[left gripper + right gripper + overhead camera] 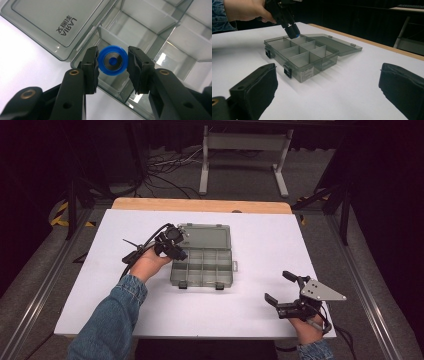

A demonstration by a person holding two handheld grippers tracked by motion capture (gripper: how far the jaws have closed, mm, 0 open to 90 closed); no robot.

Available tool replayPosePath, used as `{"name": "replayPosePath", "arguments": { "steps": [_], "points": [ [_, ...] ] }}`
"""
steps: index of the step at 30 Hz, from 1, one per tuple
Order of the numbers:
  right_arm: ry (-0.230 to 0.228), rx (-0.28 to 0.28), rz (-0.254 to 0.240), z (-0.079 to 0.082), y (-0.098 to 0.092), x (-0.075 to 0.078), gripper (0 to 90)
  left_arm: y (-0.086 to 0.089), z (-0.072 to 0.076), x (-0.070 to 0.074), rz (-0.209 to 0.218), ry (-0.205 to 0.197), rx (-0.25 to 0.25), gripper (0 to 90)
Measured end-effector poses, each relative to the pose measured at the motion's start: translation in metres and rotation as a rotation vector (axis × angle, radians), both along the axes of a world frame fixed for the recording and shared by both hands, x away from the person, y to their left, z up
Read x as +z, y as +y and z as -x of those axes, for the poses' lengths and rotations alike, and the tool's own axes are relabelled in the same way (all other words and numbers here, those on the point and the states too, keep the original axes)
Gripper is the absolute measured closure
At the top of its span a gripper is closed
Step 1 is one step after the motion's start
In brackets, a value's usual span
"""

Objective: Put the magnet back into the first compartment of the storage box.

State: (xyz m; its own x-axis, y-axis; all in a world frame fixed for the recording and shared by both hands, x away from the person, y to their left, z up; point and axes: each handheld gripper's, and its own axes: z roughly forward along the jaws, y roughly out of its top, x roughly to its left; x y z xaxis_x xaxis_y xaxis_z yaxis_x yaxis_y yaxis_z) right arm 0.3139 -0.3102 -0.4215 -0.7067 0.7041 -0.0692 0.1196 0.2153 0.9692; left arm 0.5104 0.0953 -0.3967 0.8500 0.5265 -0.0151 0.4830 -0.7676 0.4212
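A smoky clear compartment box (202, 267) lies on the white table with its lid (206, 236) folded open to the far side. My left gripper (176, 249) hovers over the box's far left corner, shut on a small blue round cap (112, 60) with a metal face. In the left gripper view the cap sits squeezed between both pads, above a corner compartment beside the lid (50, 22). My right gripper (279, 286) rests near the table's front right, wide open and holding nothing. Its view shows the box (304, 55) ahead, and the left gripper (287, 22) with the blue cap (296, 35) tilted over it.
The white table top (250, 320) has a wooden strip (200, 205) along its far edge. Beyond it, on the floor, stand a pale metal frame (245, 142) and loose cables (165, 170). The box's two front latches (200, 285) face the person.
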Motion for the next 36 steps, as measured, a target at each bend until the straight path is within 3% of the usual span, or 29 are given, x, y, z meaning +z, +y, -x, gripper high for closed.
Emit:
{"name": "replayPosePath", "arguments": {
  "steps": [12,18,36],
  "points": [
    [0.004,0.004,-0.015,0.0,-0.0009,0.0001,2.4,-0.0032,-0.0019,-0.0055,-0.028,0.012,-0.006,61.9],
    [0.004,0.004,-0.016,0.0001,-0.0008,0.0002,2.4,-0.0043,-0.0001,-0.0049,-0.057,-0.01,-0.015,61.3],
    [0.002,0.004,-0.016,0.0005,-0.0009,0.0004,2.4,-0.002,0.0034,0.0002,-0.042,-0.016,-0.024,54.7]
  ]
}}
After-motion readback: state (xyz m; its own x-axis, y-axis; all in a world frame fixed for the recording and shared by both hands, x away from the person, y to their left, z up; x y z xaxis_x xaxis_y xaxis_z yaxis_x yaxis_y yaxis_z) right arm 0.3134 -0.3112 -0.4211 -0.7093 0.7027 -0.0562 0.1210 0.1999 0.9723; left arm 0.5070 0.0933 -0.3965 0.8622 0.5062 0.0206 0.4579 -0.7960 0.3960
